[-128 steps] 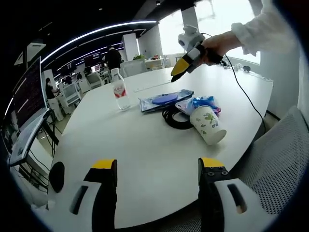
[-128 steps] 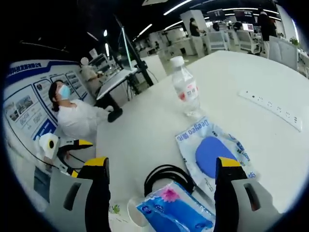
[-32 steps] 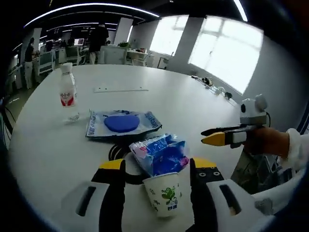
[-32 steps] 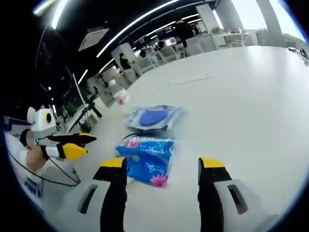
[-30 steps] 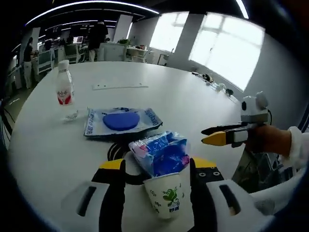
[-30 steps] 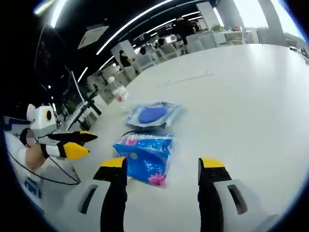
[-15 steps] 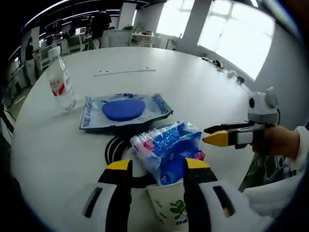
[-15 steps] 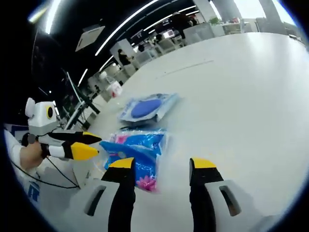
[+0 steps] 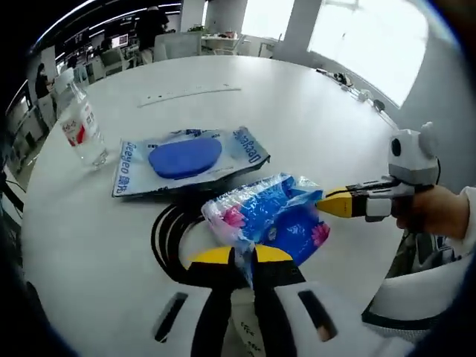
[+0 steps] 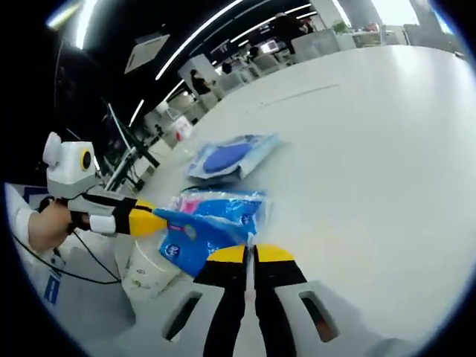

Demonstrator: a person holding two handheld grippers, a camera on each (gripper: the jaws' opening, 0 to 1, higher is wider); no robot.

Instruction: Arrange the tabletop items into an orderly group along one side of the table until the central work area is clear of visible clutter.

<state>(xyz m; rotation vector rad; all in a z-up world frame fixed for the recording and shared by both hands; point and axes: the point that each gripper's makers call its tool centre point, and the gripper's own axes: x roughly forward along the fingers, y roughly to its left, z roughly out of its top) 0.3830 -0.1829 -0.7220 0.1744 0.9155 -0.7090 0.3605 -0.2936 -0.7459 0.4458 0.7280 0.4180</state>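
A blue plastic tissue pack (image 9: 271, 219) lies over the mouth of a white paper cup (image 10: 149, 269) near the table's edge. My left gripper (image 9: 242, 256) is shut on the pack's near edge. My right gripper (image 10: 251, 251) is shut on the opposite corner of the tissue pack (image 10: 212, 223). In the left gripper view the right gripper (image 9: 327, 203) comes in from the right, held by a hand. The right gripper view has the left gripper (image 10: 160, 222) coming in from the left. A black cable coil (image 9: 167, 238) lies beside the cup.
A flat pouch (image 9: 186, 158) with a blue disc lies beyond the coil. A clear water bottle (image 9: 78, 126) stands further left. A white power strip (image 9: 190, 93) lies far across the round white table (image 9: 297, 111). Office desks and people are in the background.
Both grippers have shut: half a second ago their jaws stood apart, now each pinches an edge of the tissue pack. Both cameras have moved closer to the pack.
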